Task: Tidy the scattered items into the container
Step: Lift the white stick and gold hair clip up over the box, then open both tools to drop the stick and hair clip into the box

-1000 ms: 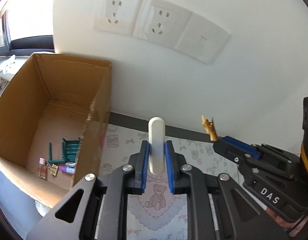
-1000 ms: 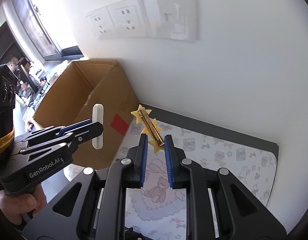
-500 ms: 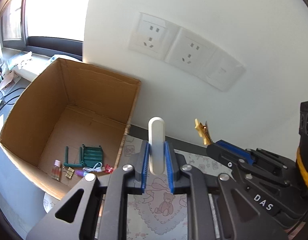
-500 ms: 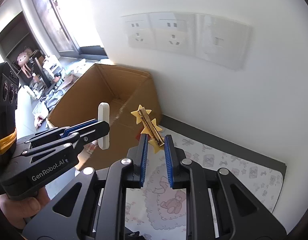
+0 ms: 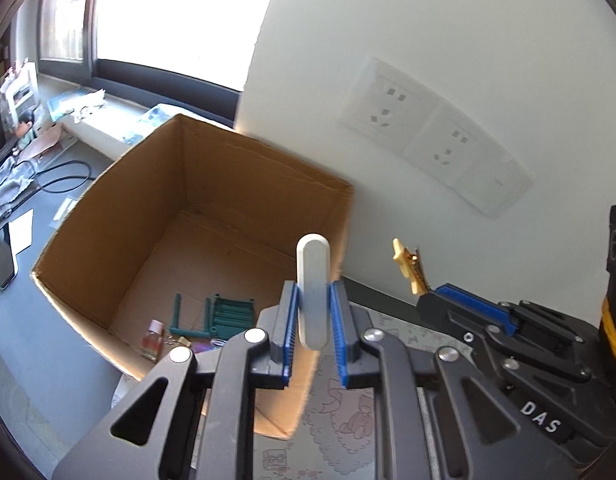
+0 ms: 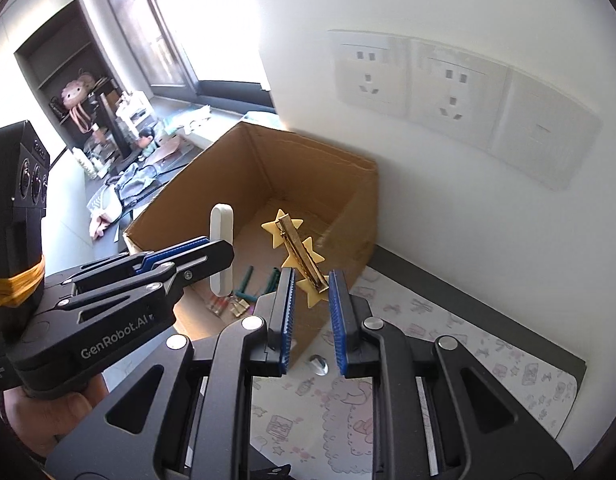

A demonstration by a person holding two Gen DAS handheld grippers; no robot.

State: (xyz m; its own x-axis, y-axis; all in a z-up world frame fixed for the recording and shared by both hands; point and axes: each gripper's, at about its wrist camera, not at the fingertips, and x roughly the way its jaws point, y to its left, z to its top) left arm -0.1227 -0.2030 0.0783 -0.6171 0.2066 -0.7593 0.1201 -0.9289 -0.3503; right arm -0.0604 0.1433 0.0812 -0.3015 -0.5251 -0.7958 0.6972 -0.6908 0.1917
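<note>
Cardboard box [image 5: 108,216] sits open against the wall, already holding a green rack [image 5: 228,312], small bottle [image 5: 152,340] and clips. Left gripper [image 5: 314,320] pinches a white stick [image 5: 313,276] upright, over the box's near right corner. Right gripper [image 6: 311,300] pinches a gold star clip [image 6: 298,252] just beside it, above the patterned mat [image 6: 448,344] by the box.

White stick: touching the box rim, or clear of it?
Apart. Right wrist view shows the white stick held in the left gripper, above the cardboard box.
</note>
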